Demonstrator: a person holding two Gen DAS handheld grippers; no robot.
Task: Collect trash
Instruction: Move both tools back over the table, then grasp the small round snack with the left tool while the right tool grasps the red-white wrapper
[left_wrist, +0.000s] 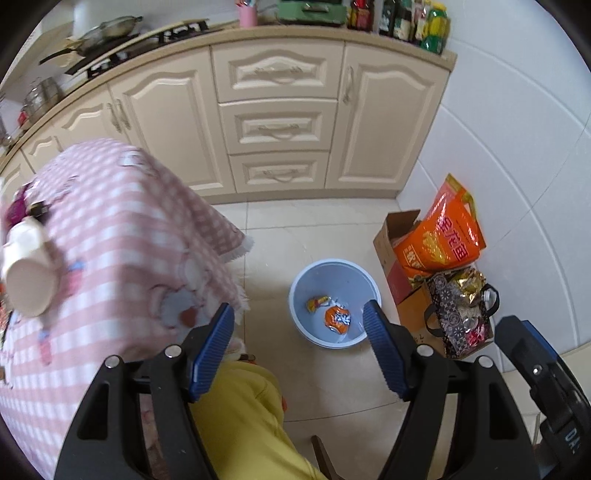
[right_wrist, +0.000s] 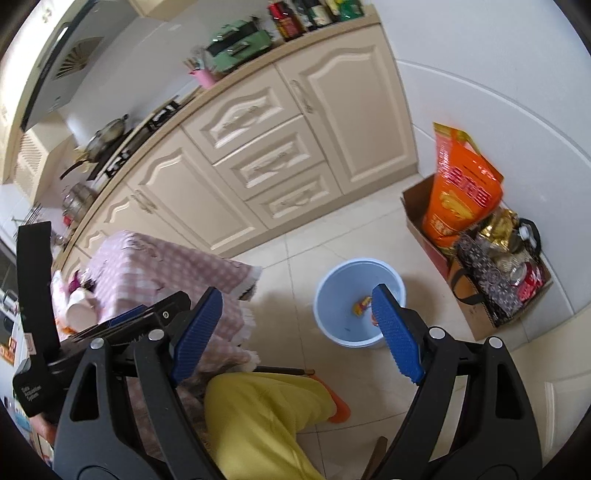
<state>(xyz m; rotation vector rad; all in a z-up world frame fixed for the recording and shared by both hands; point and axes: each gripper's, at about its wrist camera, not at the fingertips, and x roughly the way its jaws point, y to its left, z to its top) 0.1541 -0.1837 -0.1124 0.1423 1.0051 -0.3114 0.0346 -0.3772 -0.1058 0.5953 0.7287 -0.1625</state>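
A light blue bin (left_wrist: 343, 273) stands on the tiled floor, also in the right wrist view (right_wrist: 343, 288). In it lie an orange wrapper (left_wrist: 337, 318) and a small yellow wrapper (left_wrist: 317, 302); the yellow one shows in the right wrist view (right_wrist: 362, 305). My left gripper (left_wrist: 299, 325) is open and empty, above and near the bin. My right gripper (right_wrist: 299, 314) is open and empty, also high above the floor beside the bin. The right gripper's body shows at the left view's right edge (left_wrist: 535, 369).
A table with a pink checked cloth (left_wrist: 110, 229) stands at the left, with a tipped white cup (left_wrist: 29, 273) on it. A cardboard box (left_wrist: 395, 258) holds an orange bag (left_wrist: 439, 236) and a patterned bag (left_wrist: 458, 317). Cream cabinets (left_wrist: 277, 122) lie behind. Yellow trouser leg (left_wrist: 243, 417) below.
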